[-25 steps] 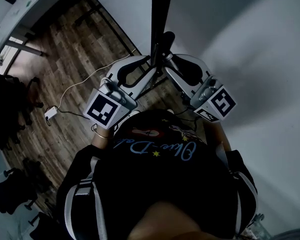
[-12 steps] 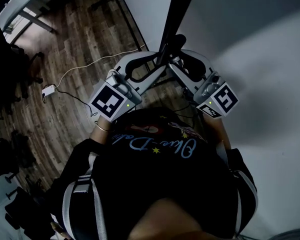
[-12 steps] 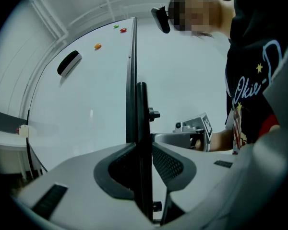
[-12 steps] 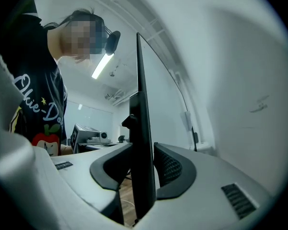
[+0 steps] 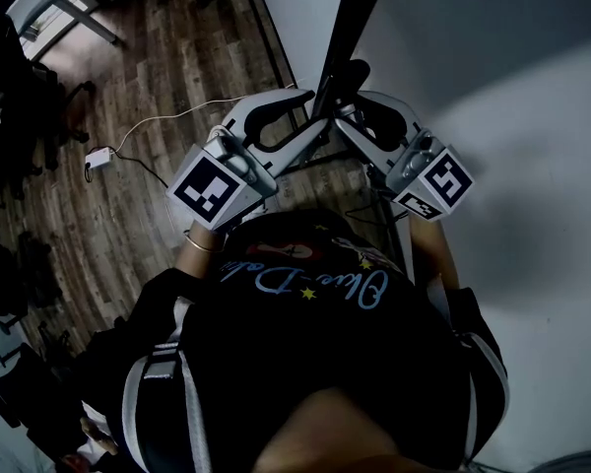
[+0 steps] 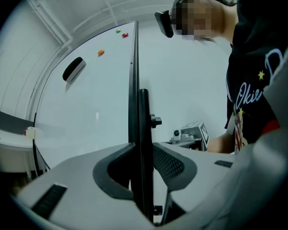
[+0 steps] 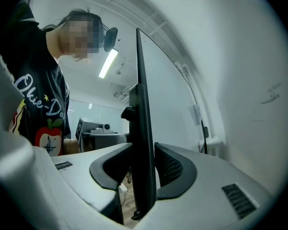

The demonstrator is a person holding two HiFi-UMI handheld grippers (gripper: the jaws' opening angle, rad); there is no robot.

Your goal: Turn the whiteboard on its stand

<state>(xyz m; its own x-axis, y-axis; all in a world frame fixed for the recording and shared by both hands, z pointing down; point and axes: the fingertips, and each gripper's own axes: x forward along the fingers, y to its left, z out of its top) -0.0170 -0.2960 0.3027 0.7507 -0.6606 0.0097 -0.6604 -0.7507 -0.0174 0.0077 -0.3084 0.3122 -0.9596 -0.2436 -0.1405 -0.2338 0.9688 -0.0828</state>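
Wood floor (image 5: 148, 87) below, whiteboard (image 6: 86, 95) standing edge-on right in front of the person.
Both tools have just been opening: the left tool (image 6: 144, 164) and the right tool (image 7: 144, 171) sit loose around the board's black edge (image 6: 134, 71), not squeezing it. I think one push is done. Maybe the board needs another grab and turn on its stand.

We count one whiteboard (image 6: 86, 104), with three small magnets (image 6: 125, 34) and one eraser (image 6: 73, 69) on it. There are two grippers, the left gripper (image 6: 143, 150) and the right gripper (image 7: 143, 150), each with jaws just opening wider around the board's black edge. We count one person (image 5: 315, 363) and one white adapter (image 5: 100, 158) on the floor (image 5: 177, 67).
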